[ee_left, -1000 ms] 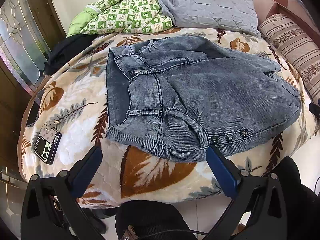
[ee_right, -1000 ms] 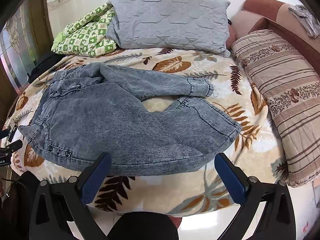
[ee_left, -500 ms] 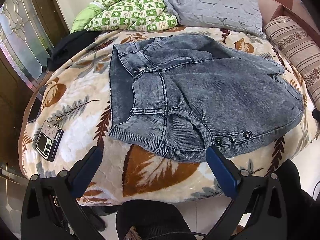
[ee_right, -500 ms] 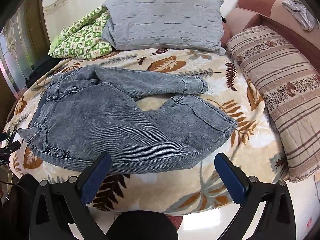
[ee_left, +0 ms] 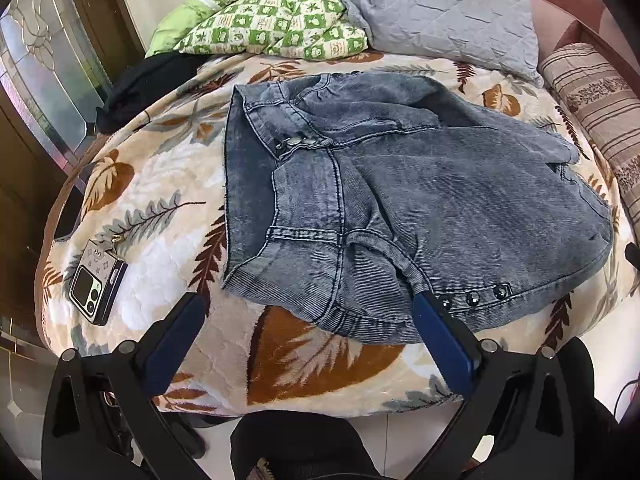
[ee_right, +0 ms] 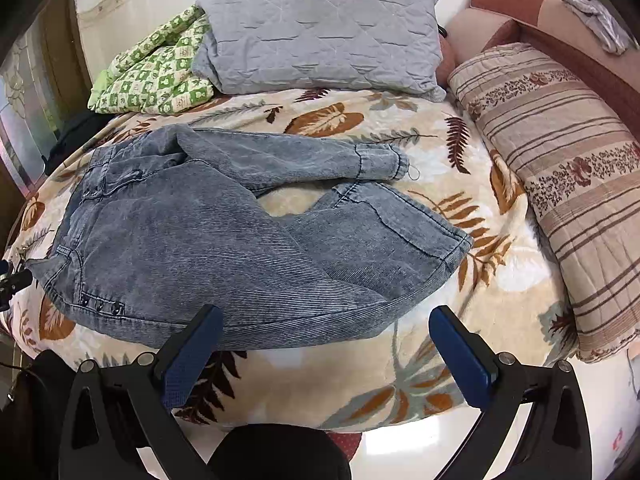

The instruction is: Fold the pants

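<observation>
The jeans lie rumpled on the leaf-print blanket, legs spread toward 3 o'clock. A phone sits at 9 o'clock; pillows and a green quilt at 12. Bare blanket edges the near hem. The left gripper and right gripper gape, seemingly holding nothing.

We find no readable words, brand names or numbers in either view. The small patterned flip phone, lying near the left edge of the bed, carries printed motifs on its case, but these are too small to read as letters.
</observation>
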Tool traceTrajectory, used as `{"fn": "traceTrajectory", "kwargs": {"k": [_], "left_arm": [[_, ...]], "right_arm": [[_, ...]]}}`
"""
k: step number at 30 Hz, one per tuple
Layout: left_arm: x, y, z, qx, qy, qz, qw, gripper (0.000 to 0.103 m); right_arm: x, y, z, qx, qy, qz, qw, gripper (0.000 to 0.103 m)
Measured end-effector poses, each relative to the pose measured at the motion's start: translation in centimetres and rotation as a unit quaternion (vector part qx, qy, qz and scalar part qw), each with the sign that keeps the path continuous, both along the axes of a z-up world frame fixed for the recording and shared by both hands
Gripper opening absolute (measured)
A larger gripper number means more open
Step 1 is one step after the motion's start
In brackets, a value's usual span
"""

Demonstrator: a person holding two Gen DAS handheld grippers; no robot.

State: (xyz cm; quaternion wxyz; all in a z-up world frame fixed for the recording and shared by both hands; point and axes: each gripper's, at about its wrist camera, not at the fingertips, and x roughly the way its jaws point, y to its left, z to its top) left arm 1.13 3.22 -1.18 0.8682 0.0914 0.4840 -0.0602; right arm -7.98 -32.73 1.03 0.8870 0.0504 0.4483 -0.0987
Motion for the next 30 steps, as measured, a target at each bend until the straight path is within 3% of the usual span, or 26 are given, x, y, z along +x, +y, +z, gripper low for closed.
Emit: {"fn": "traceTrajectory", "kwargs": {"k": [8, 24, 30], "left_arm": [[0.7, 0.5, 0.1, 0.008, 0.000, 0.011, 0.9999, 0.103], [2.1, 1.3, 0.0, -0.034, 0.042, 0.030, 0.9981, 0.103], [4.6, 1.8, 0.6, -0.052, 0.062, 0.056, 0.9952, 0.103]], "right_arm": [[0.3, -1.2, -0.5, -0.002, 0.007, -0.010, 1.000, 0.103], [0.3, -2.6, -0.9, 0.033, 0.011, -0.005, 0.999, 0.103], [1.0, -7.3, -0.5, 0.061, 0.001, -0.045, 0.997, 0.103]]}}
